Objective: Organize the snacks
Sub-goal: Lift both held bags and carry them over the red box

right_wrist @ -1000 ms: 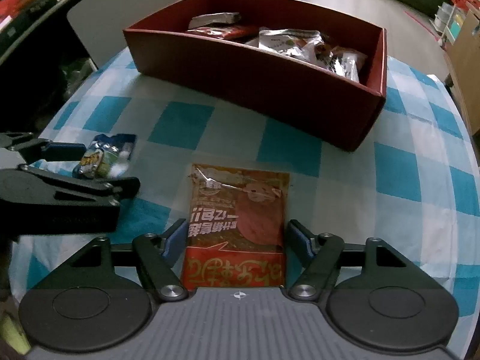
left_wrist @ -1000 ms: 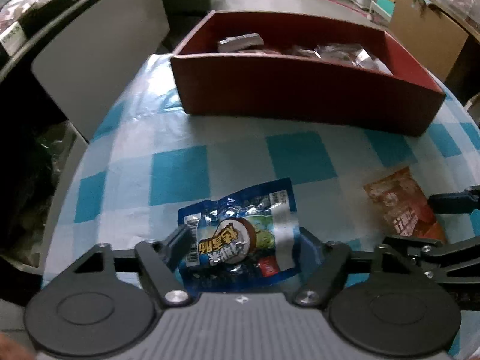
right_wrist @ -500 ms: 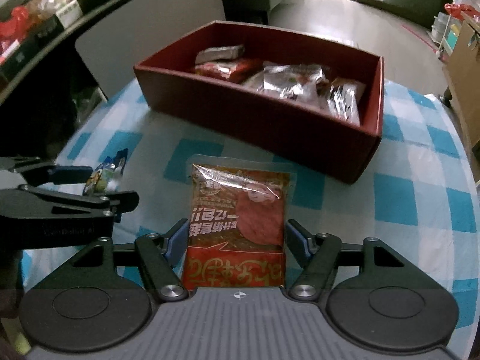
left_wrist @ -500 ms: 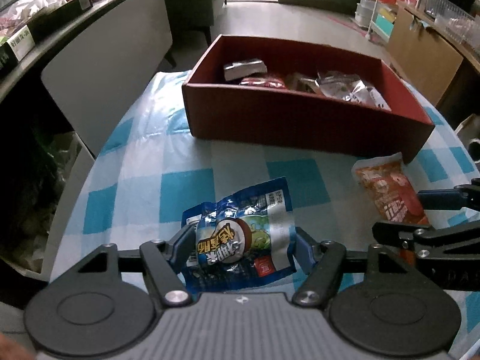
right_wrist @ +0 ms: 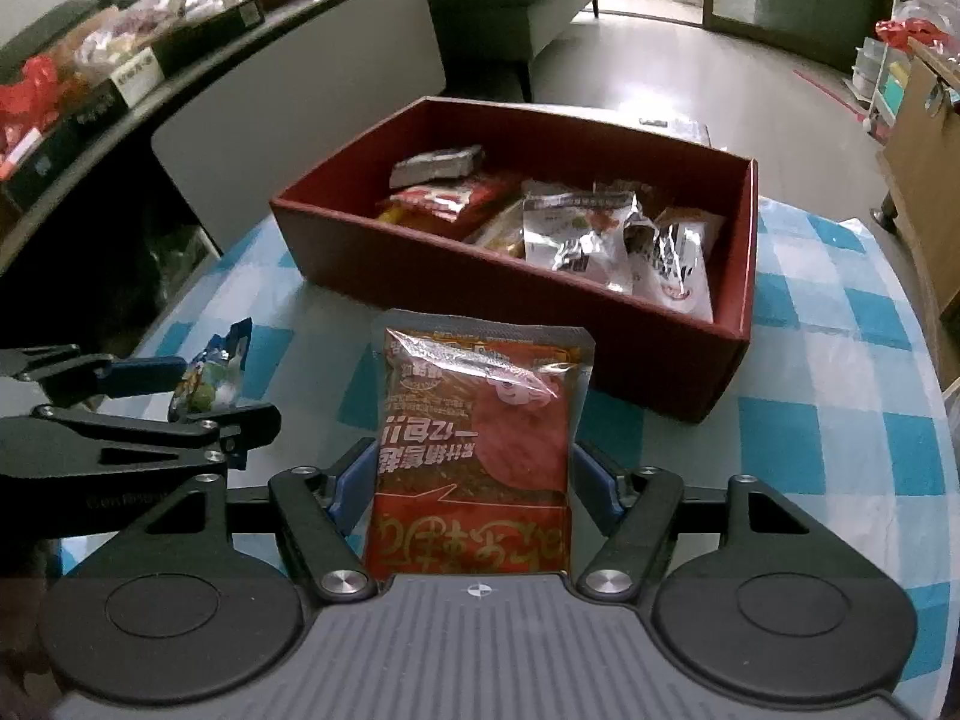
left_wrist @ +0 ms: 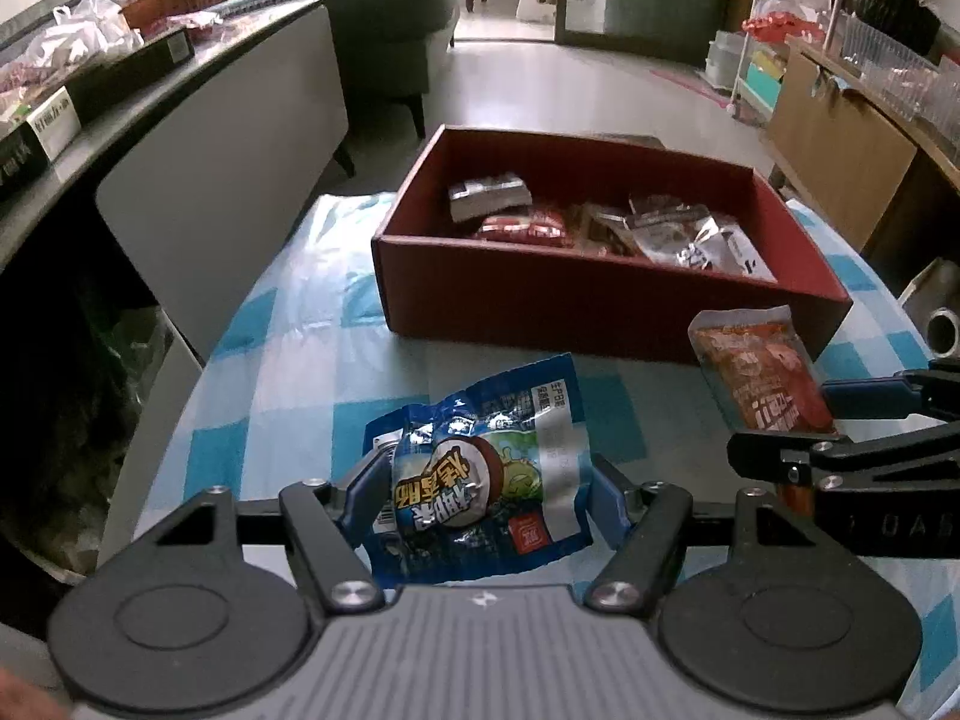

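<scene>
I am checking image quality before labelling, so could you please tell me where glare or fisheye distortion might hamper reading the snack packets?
Left wrist view: highlights glint off the crinkled blue foil snack packet, but its print stays legible; fisheye bends the dark red cardboard box.
Right wrist view: a glare streak crosses the top of the flat red-orange snack packet; frame corners are dark.

On the checked tablecloth (left_wrist: pixel 288 324) the box (left_wrist: pixel 600 306) sits at the far side, with several snack packets (right_wrist: pixel 576 228) lying inside it. Nearer, two packets sit side by side: the round-logo packet (left_wrist: pixel 480 474) to the left, the flat sachet (right_wrist: pixel 474 438) to the right. A counter (left_wrist: pixel 150 84) runs along the far left.
</scene>
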Tool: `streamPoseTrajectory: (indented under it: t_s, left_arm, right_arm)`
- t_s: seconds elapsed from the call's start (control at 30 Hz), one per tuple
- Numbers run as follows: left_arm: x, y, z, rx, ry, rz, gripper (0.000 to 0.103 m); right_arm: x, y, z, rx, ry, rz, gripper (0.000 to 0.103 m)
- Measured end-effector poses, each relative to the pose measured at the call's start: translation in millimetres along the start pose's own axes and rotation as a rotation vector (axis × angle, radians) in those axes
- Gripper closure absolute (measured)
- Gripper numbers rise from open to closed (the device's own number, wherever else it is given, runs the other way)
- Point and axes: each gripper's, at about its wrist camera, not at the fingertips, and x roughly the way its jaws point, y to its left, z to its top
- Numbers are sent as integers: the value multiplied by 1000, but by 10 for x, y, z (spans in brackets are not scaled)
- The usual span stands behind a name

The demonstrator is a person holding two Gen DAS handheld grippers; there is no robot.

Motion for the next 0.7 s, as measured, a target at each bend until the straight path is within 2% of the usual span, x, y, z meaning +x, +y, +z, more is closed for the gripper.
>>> streamPoseTrajectory:
  t_s: [0.7]
  left_arm:
    - [-186, -54, 337, -23, -125, -2, 39]
  right_arm:
    - [-285, -79, 241, 51, -143, 13, 27]
